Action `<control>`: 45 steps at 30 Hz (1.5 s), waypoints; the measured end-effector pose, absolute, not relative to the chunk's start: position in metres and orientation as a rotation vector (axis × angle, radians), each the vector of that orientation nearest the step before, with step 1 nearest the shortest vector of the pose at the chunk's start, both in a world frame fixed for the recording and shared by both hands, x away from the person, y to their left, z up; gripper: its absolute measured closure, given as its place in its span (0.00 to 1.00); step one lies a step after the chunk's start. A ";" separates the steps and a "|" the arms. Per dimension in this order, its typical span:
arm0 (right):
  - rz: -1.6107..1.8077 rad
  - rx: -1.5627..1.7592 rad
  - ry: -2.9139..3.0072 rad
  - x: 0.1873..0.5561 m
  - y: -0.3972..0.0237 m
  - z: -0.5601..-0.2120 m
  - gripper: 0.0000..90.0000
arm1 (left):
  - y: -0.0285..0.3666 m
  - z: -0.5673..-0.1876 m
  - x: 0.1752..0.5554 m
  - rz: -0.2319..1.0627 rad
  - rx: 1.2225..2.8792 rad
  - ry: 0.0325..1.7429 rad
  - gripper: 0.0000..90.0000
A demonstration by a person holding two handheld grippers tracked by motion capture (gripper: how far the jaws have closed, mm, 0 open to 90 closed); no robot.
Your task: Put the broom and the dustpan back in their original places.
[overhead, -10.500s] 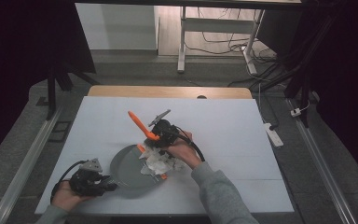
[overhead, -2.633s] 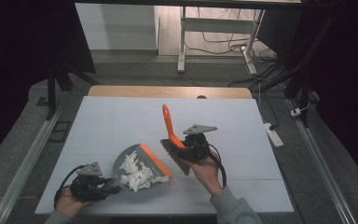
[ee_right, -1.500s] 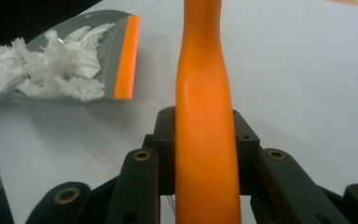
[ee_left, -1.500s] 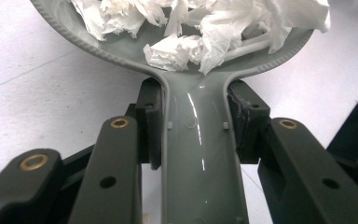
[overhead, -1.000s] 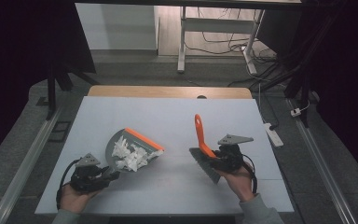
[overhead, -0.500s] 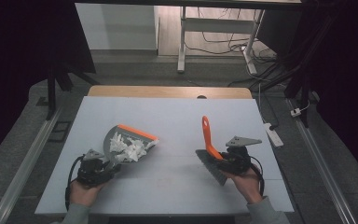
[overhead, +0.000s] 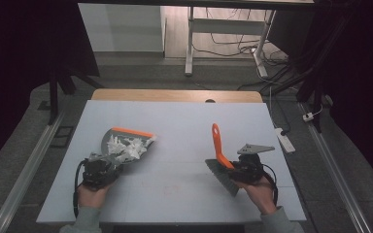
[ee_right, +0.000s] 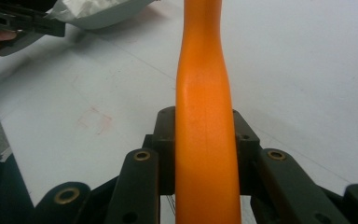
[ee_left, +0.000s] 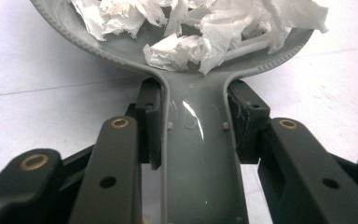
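Left tongs [ee_left: 193,135] were clamped on the grey handle of the dustpan [overhead: 126,143], which sat at about 9 o'clock on the tabletop [overhead: 184,121], loaded with crumpled white paper scraps [overhead: 126,147]. Right tongs [ee_right: 205,144] were clamped on the orange handle of the brush [overhead: 219,158] at about 4 o'clock, well apart from the dustpan, handle pointing toward 12 o'clock and dark bristles low by the tabletop.

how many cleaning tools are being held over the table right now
2. The grey dustpan, loaded with white paper scraps, is in the left gripper at the table's left; the orange-handled brush is in the right gripper at its right.
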State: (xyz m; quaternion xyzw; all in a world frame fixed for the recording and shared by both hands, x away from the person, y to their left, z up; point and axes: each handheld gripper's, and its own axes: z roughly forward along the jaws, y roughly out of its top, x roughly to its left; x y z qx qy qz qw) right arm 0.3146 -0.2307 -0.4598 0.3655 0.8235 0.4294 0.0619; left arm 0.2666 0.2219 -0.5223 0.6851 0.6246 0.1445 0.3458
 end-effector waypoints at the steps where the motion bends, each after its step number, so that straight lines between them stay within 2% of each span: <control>1: 1.295 1.102 2.493 0.314 -0.231 -0.460 0.78 | 0.222 -0.523 0.267 0.378 1.771 1.632 0.68; 19: 1.239 1.109 2.525 0.315 -0.226 -0.467 0.78 | 0.194 -0.538 0.282 0.457 1.724 1.775 0.68; 30: 1.183 1.144 2.580 0.325 -0.224 -0.478 0.78 | 0.195 -0.537 0.283 0.452 1.736 1.759 0.67; 45: 1.125 1.299 2.559 0.359 -0.237 -0.494 0.77 | 0.196 -0.537 0.283 0.433 1.745 1.740 0.64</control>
